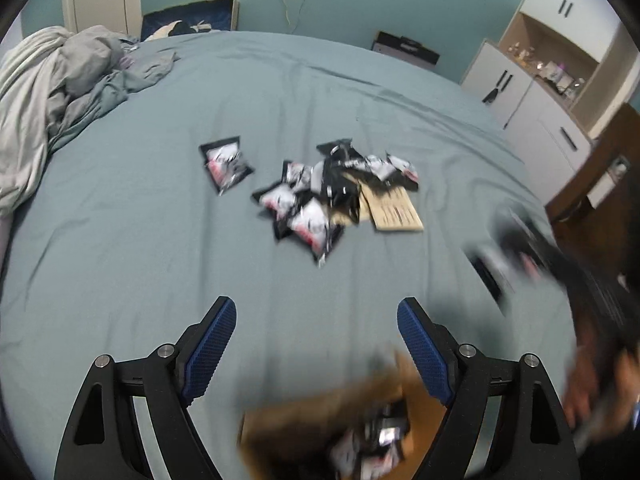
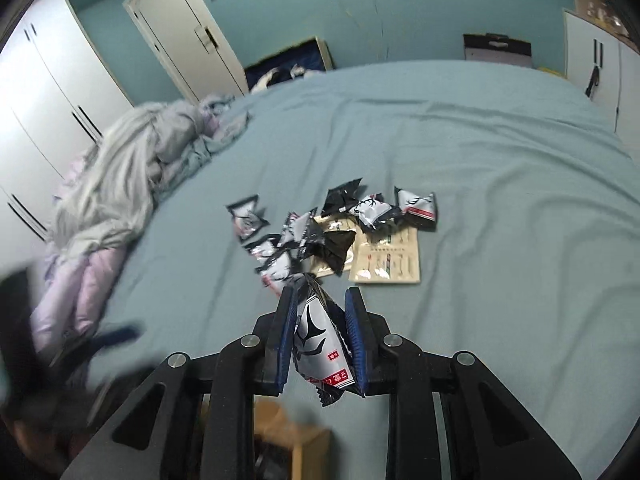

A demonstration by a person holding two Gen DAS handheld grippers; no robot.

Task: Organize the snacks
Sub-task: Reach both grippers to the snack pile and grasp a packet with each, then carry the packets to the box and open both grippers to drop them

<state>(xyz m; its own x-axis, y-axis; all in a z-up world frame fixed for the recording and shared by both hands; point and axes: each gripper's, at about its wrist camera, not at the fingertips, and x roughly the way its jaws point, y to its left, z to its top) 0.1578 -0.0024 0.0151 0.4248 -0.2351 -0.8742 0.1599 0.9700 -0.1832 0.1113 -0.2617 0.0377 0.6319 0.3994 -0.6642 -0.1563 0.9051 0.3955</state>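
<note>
One snack packet [image 2: 320, 344], lengthwise along right gripper [image 2: 322, 340]

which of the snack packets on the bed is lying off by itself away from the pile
The lone packet to the left of the main pile, with bare sheet all around it. The others overlap or touch one another.

cardboard box [image 1: 328, 432] blurred, cropped below – contents (packets) indistinct
</note>
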